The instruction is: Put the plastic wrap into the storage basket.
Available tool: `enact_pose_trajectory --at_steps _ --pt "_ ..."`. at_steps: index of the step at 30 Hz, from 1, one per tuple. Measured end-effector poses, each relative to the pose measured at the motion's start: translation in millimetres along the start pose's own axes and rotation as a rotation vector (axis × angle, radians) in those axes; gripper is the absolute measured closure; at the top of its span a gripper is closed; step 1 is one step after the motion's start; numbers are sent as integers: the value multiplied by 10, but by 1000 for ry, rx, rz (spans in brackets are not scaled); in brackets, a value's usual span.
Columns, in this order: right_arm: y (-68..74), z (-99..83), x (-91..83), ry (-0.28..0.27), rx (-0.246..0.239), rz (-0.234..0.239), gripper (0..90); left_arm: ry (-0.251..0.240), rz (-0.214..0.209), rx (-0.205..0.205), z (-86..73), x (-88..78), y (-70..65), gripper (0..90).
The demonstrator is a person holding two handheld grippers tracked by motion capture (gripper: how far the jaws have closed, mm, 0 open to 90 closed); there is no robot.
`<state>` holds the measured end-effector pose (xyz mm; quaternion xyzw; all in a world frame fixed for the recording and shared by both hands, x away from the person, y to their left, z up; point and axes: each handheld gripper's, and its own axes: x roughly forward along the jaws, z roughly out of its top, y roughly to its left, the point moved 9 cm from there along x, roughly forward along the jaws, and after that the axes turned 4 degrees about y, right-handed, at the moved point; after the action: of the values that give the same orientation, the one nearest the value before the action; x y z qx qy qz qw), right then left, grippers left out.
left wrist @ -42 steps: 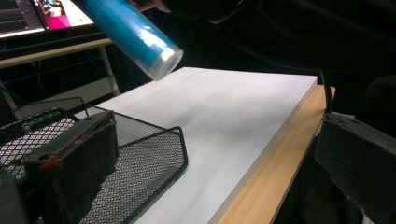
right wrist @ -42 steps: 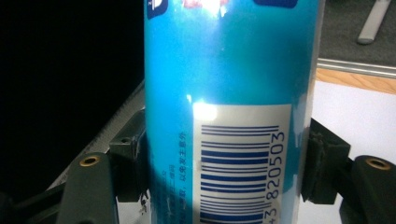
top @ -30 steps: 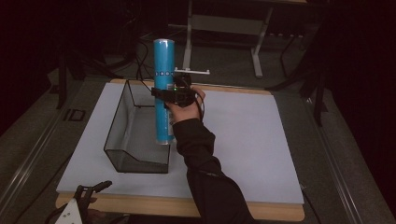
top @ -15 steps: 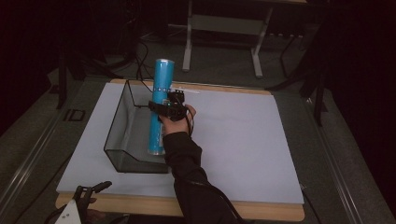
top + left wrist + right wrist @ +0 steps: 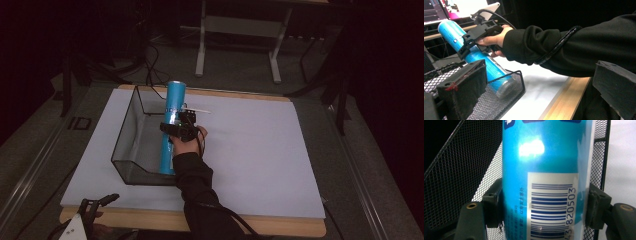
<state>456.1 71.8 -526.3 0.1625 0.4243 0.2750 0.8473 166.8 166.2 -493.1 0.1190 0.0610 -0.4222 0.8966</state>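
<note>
A tall blue tube (image 5: 172, 107) with a barcode label (image 5: 551, 205) leans with its lower end inside the black mesh basket (image 5: 131, 150), at the basket's near right corner. My right gripper (image 5: 176, 129) is shut on the tube about halfway up, and its pads (image 5: 496, 205) press both sides of the tube (image 5: 541, 165). In the left gripper view the right gripper (image 5: 477, 33) holds the tube (image 5: 454, 35) above the basket's rim (image 5: 510, 75). My left gripper (image 5: 100, 202) sits low at the table's near left corner, open and holding nothing (image 5: 539, 95).
A white mat (image 5: 260, 150) covers the wooden table (image 5: 280, 227). The basket stands on the mat's left half. Beyond the far edge are metal stand legs (image 5: 202, 45) and cables on a dark floor.
The right gripper has carried the tube left and down, from upright beside the basket to its lower end inside it. The left gripper has stayed still.
</note>
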Motion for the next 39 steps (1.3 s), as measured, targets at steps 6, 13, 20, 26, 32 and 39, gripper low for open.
enact_pose_trajectory --at_steps 6,13,20,26,32,39 --pt "28 -6 14 -11 -52 -72 309 -5 14 -7 5 -10 26 2" --pt "2 -33 118 -2 -90 -144 305 -1 5 -5 0 -10 15 2" --pt "-55 -80 198 3 -95 -188 291 0 5 -8 -4 -12 21 2" --pt "-102 -83 192 -21 -154 -243 274 8 5 -5 -15 -2 20 2" --pt "-112 -72 185 -8 -152 -216 262 10 4 -4 -19 0 19 2" --pt "-59 37 29 -15 -223 -141 185 17 -3 -4 -29 6 13 2"
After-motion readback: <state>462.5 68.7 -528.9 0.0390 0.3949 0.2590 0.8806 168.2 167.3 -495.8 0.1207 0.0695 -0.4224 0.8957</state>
